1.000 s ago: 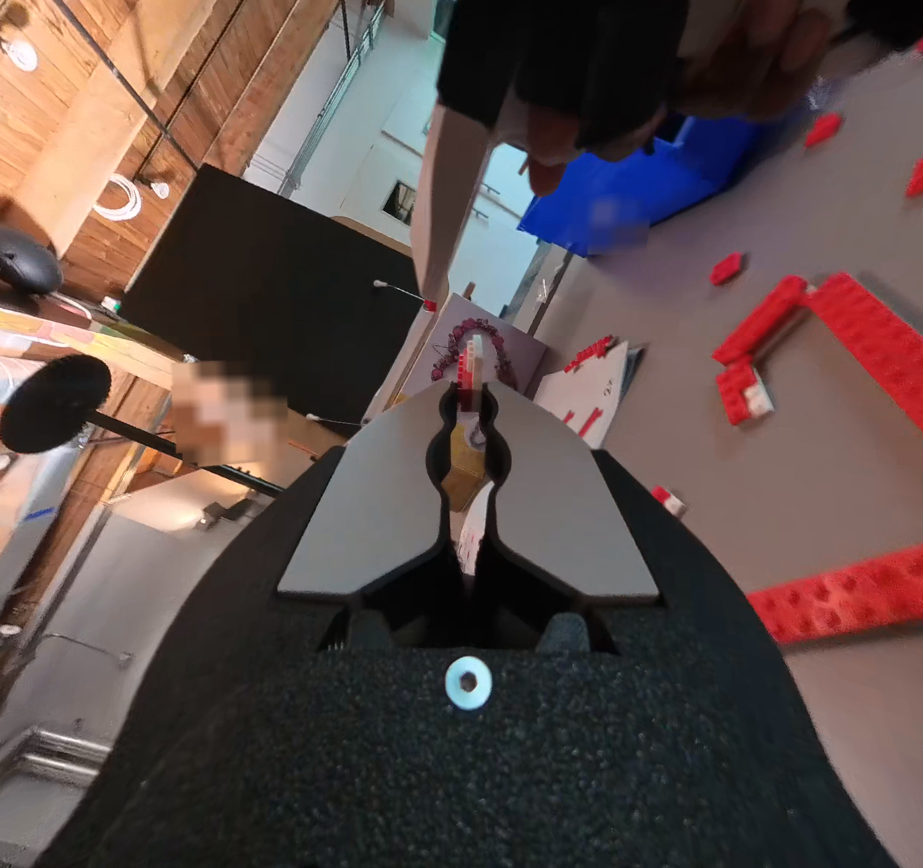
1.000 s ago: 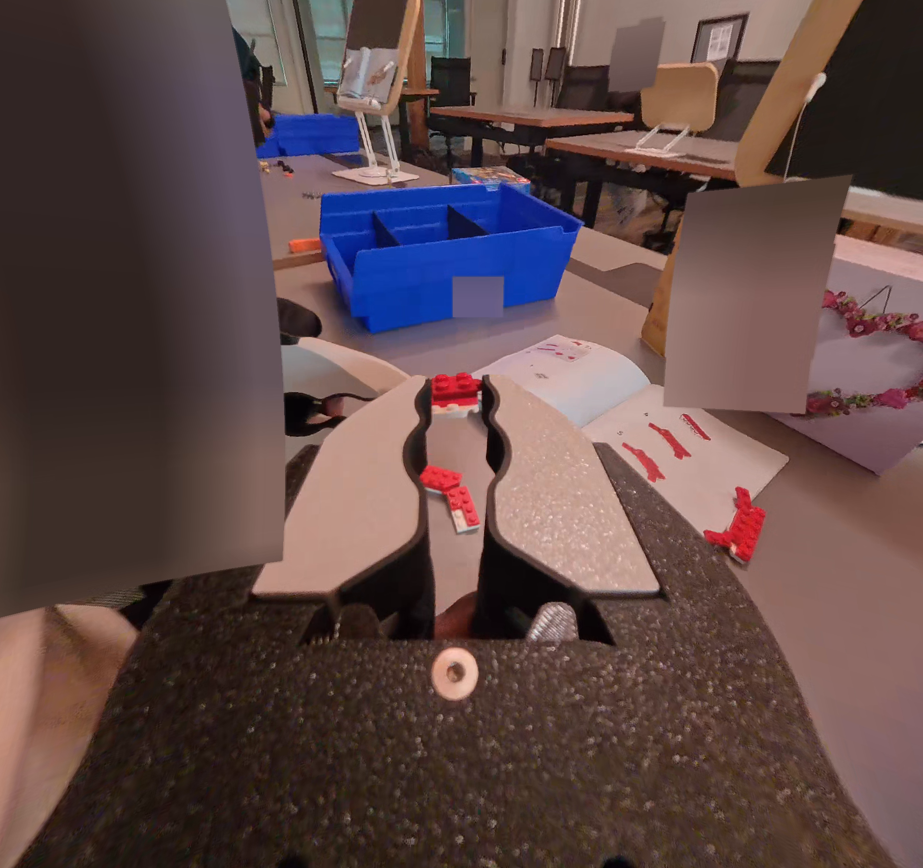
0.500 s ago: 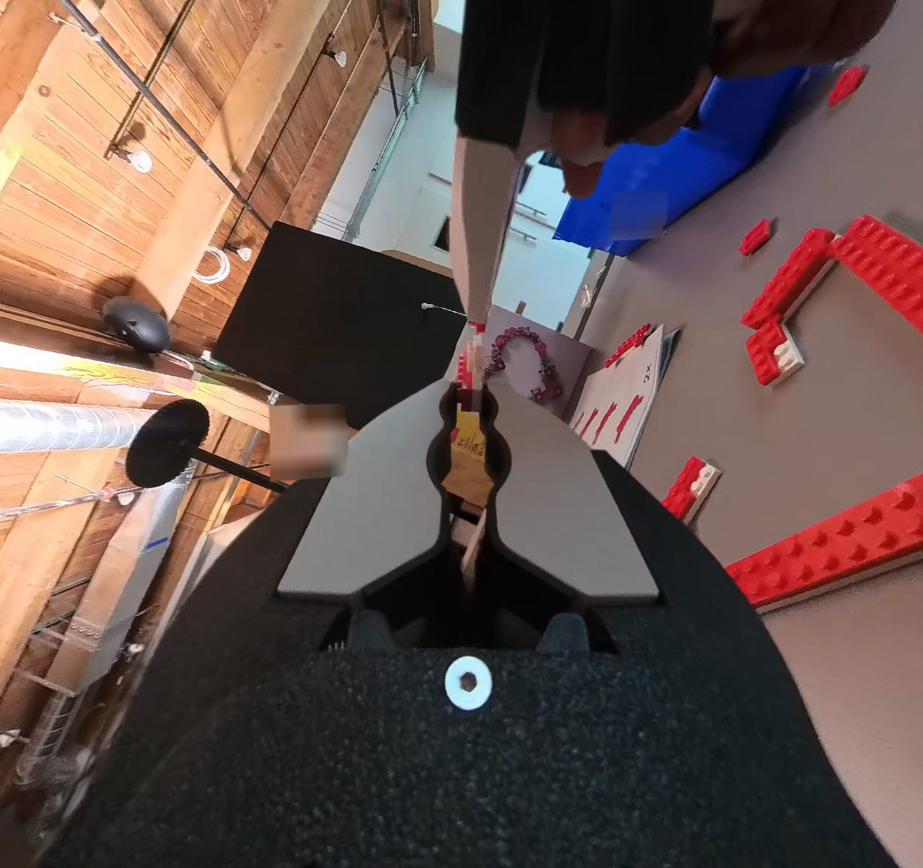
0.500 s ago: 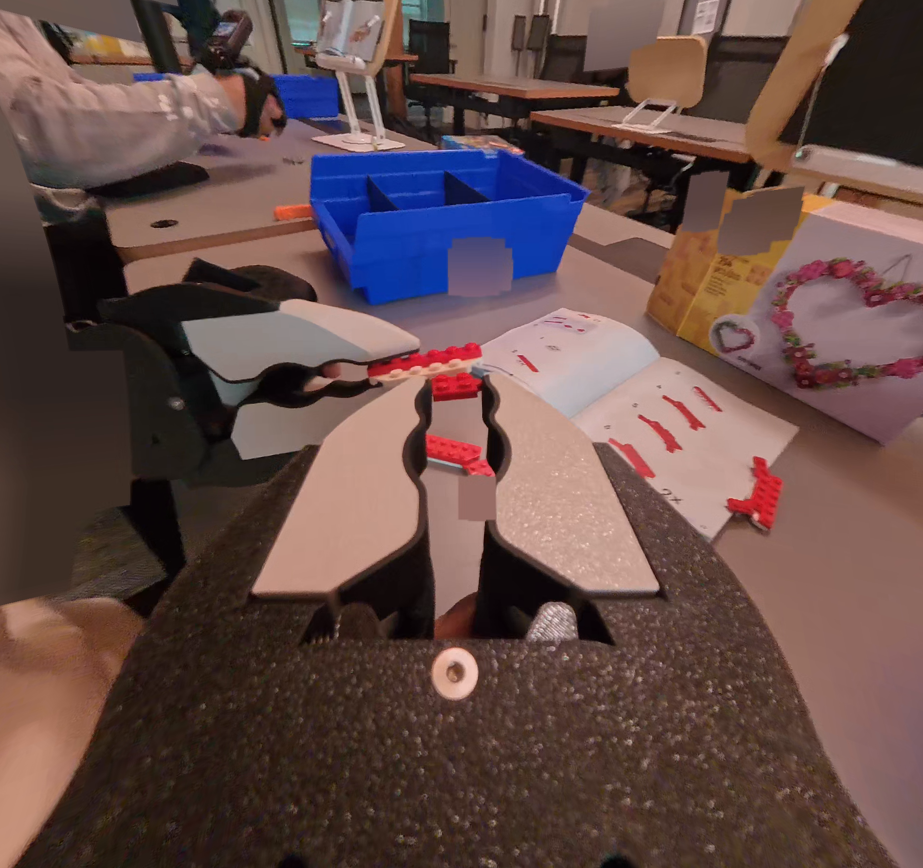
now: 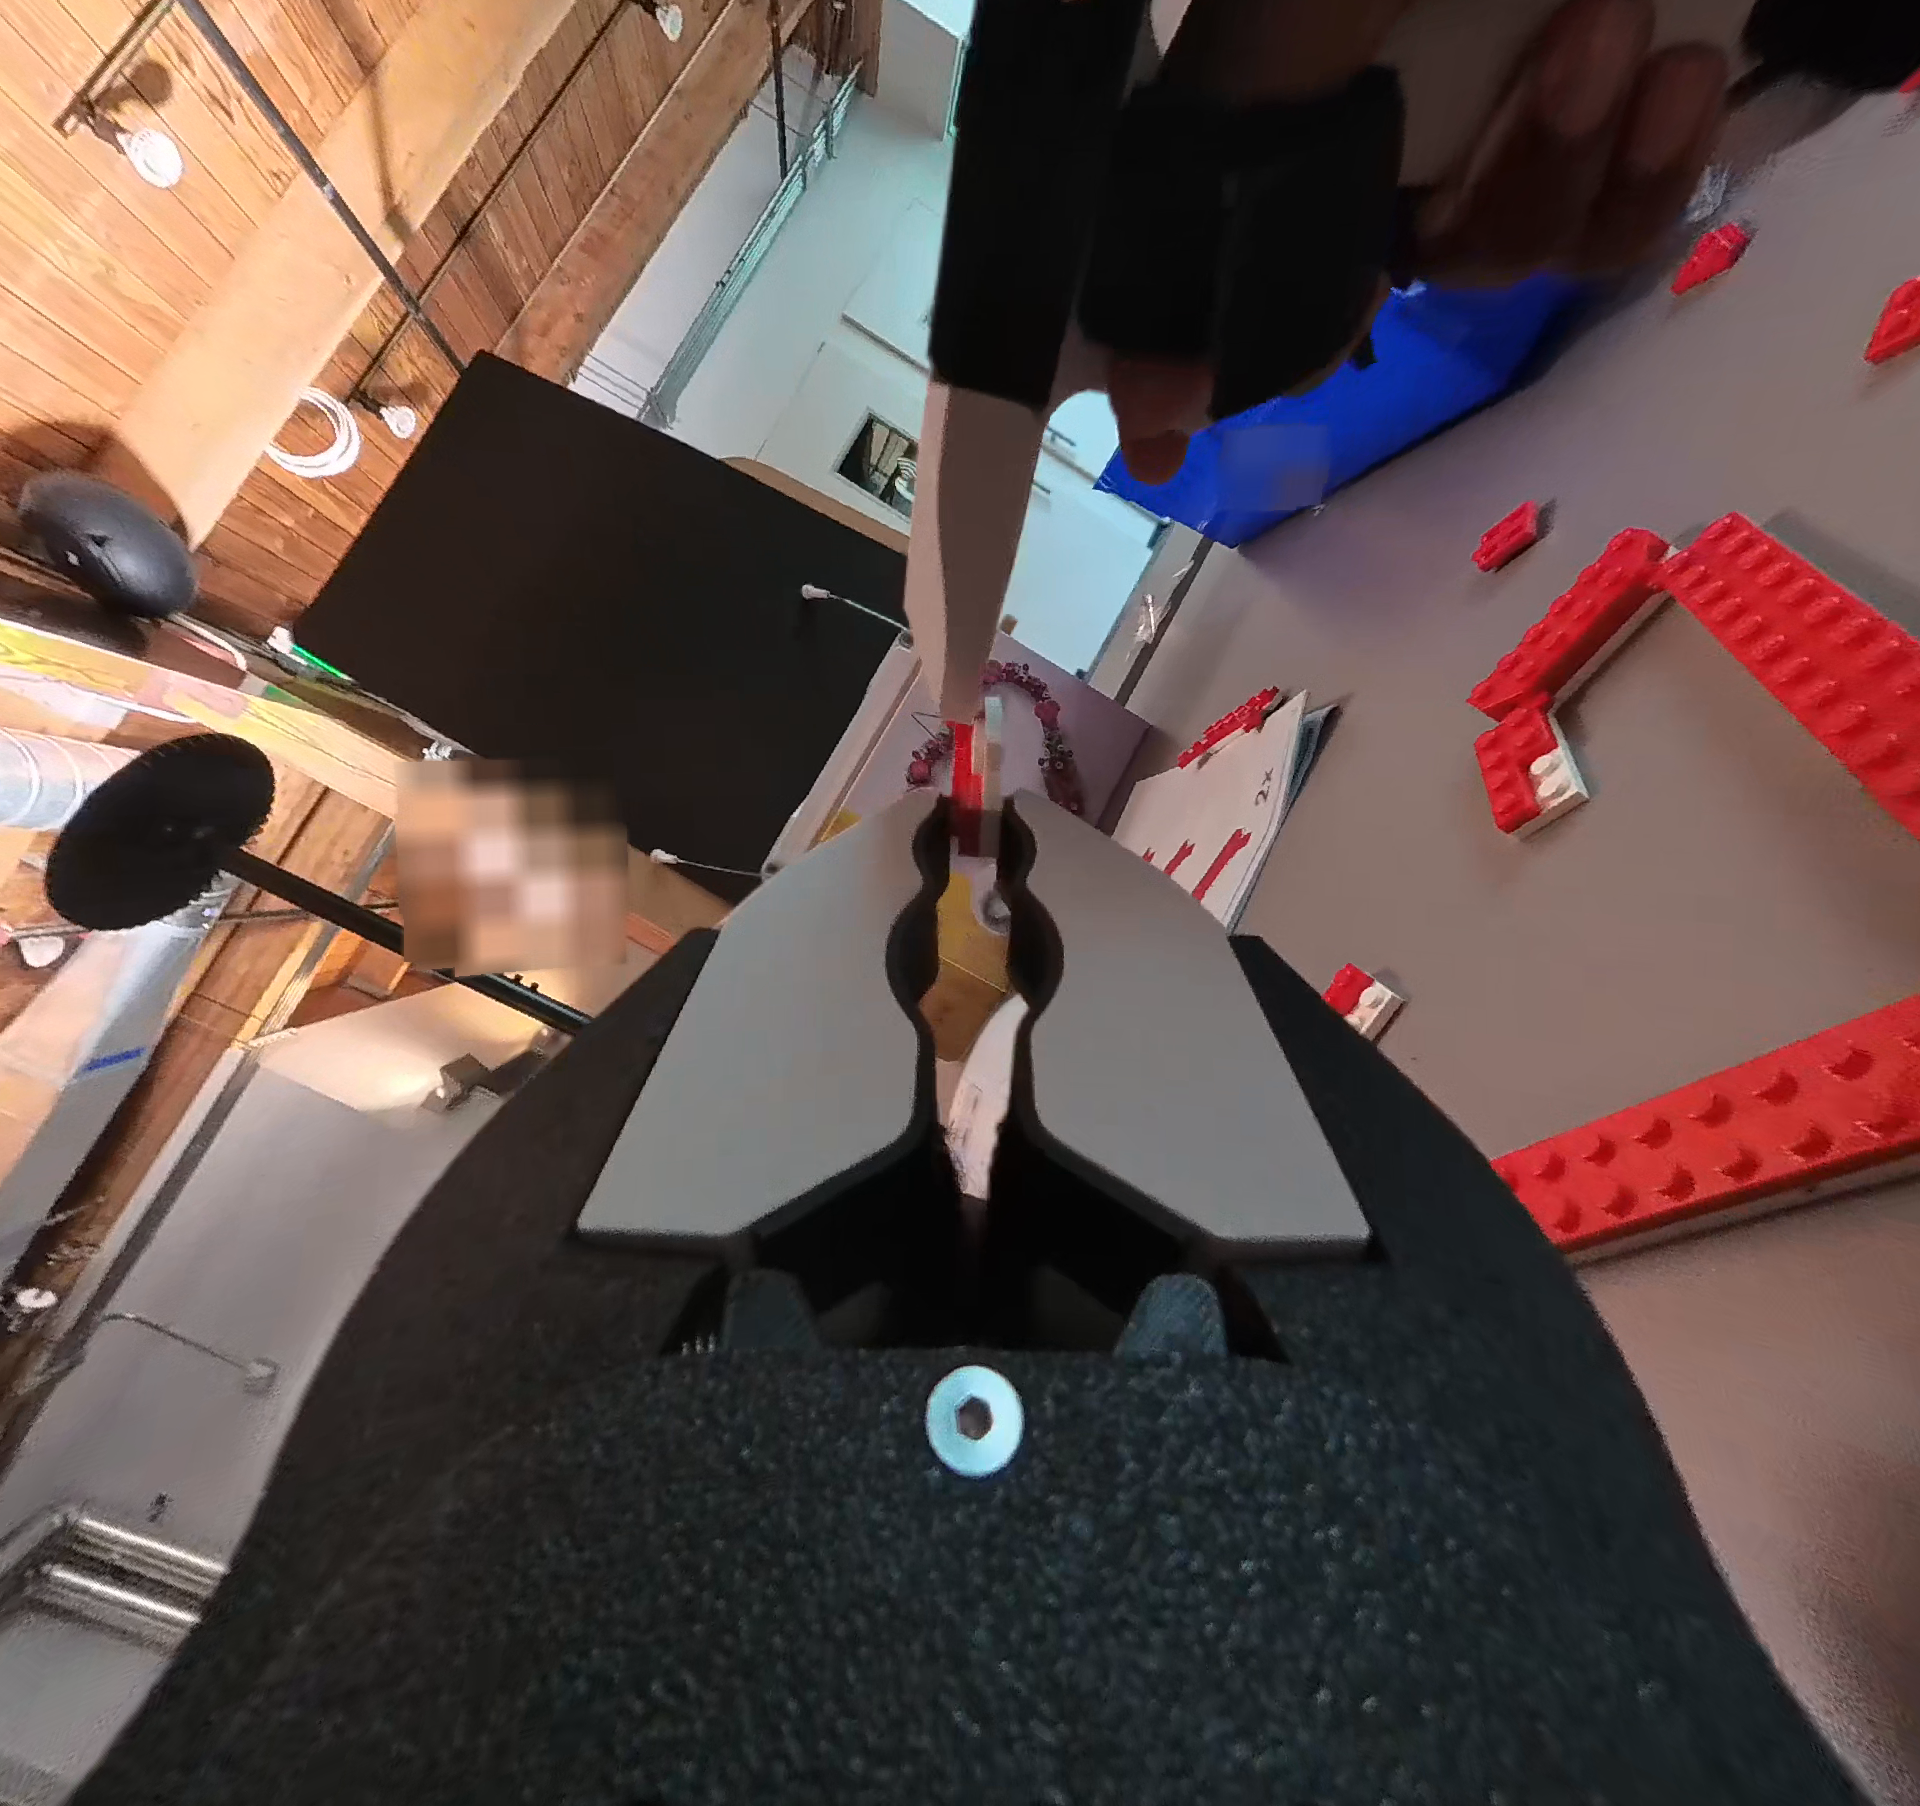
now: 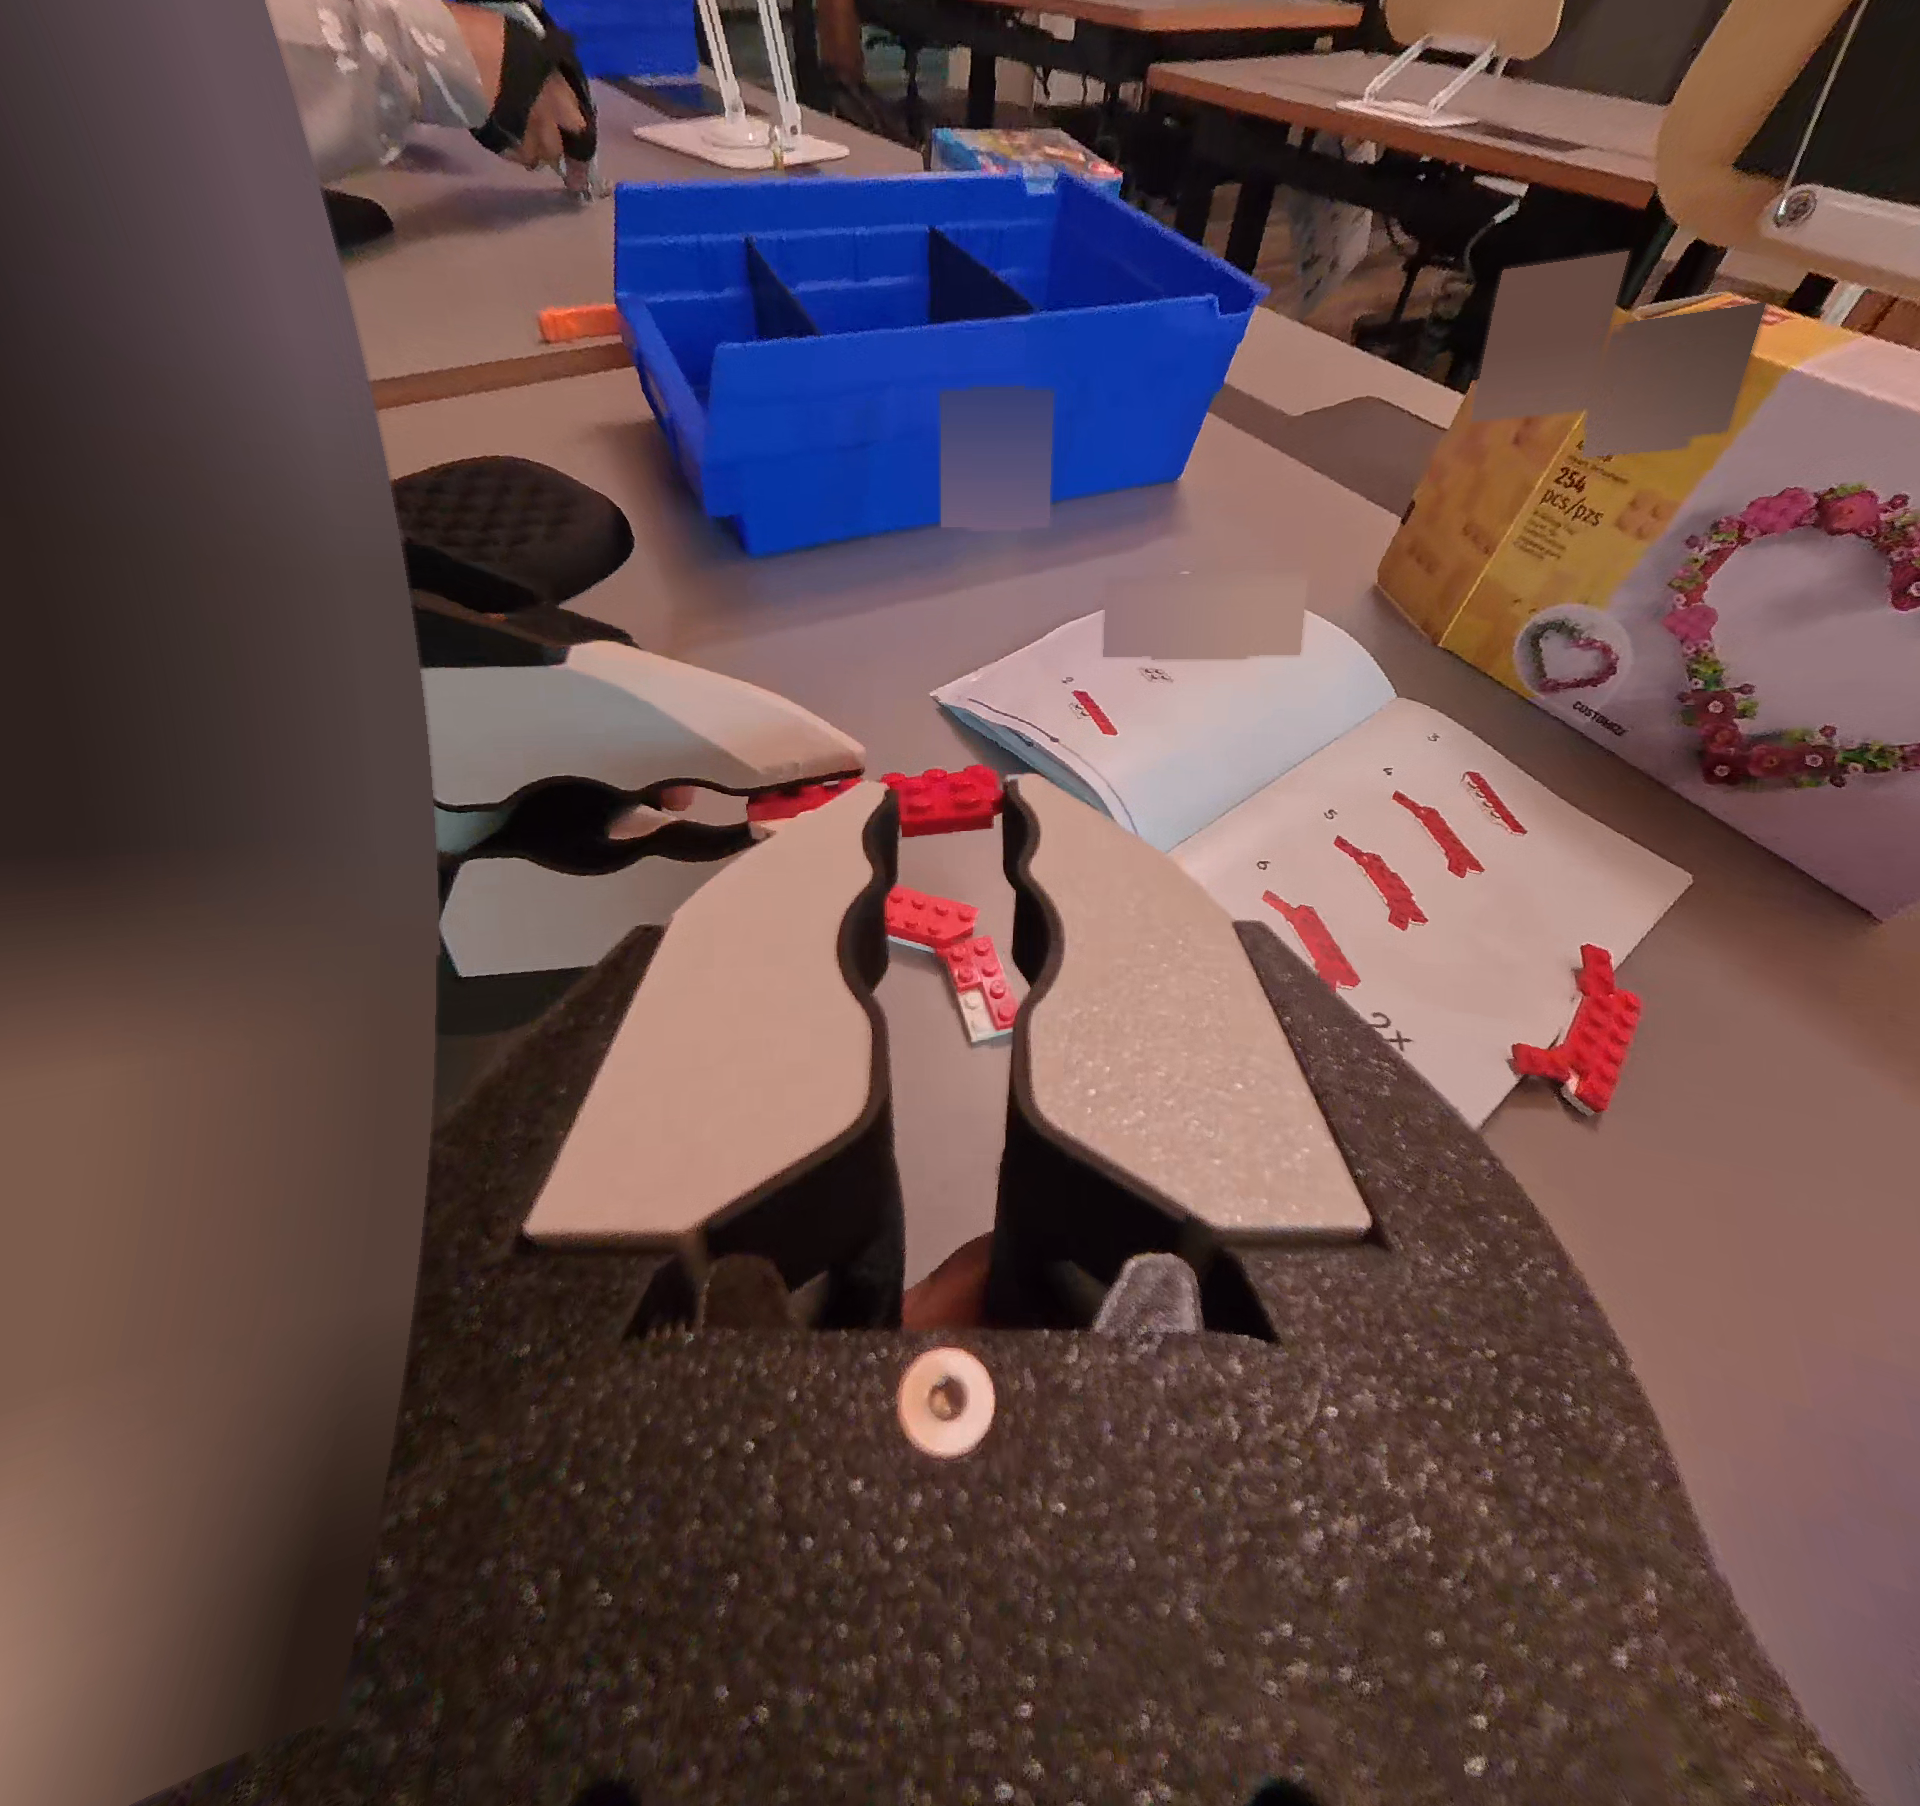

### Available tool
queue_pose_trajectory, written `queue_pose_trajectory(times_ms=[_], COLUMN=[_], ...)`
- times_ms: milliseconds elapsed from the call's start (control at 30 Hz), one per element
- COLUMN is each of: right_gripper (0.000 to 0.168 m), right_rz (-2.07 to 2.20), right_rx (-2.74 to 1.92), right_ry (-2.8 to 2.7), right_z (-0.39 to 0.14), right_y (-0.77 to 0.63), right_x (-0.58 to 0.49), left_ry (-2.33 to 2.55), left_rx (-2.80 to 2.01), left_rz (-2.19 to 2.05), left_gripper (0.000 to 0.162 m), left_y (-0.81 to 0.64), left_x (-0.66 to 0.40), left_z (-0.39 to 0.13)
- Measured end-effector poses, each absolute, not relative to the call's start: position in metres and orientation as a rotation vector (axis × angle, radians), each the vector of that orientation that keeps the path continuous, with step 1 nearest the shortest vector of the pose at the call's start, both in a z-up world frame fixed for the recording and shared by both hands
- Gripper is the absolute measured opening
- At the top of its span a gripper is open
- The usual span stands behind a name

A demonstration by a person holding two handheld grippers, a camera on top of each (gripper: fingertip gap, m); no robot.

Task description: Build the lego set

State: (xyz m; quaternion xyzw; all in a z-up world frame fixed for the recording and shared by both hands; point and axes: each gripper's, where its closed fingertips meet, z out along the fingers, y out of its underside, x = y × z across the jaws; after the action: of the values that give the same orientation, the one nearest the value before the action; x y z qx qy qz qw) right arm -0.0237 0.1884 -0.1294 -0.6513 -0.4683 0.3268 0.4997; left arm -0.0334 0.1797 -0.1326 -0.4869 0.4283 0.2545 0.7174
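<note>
In the left wrist view my left gripper [image 5: 971, 806] is shut on a thin red-and-white plate piece [image 5: 968, 769], held edge-on at the fingertips. A finger of my right gripper [image 5: 971, 530] reaches down from above to that piece. In the right wrist view my right gripper [image 6: 943, 800] is shut on a small red brick [image 6: 945, 798], held above the grey table [image 6: 1766, 1237]. The left gripper's fingers [image 6: 665, 728] come in from the left, and its red plate [image 6: 795, 800] meets the left side of the red brick.
A blue divided bin [image 6: 935, 354] stands behind. An open instruction booklet [image 6: 1351, 821] and the set's box [image 6: 1714, 613] lie at right. Loose red pieces [image 6: 951, 935] lie below the jaws, and a red assembly [image 6: 1584, 1029] lies on the booklet. Long red plates [image 5: 1714, 1154] lie on the table.
The left gripper has come in from the left of the right wrist view and brought its plate up against the red brick. Both grasps have stayed shut on their pieces.
</note>
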Motion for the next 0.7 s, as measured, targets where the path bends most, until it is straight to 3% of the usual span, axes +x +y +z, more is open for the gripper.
queue_pose_trajectory(times_ms=[700], right_gripper=[0.019], right_rz=[0.665], right_rx=[-1.729], right_ry=[-1.287], right_z=[-0.1304], right_y=[0.1836], right_x=[-0.0304], left_ry=[0.906], left_rx=[-1.114], left_rz=[0.47], left_gripper=[0.008], left_y=[0.1778], left_x=[-0.0373], left_z=[-0.1335])
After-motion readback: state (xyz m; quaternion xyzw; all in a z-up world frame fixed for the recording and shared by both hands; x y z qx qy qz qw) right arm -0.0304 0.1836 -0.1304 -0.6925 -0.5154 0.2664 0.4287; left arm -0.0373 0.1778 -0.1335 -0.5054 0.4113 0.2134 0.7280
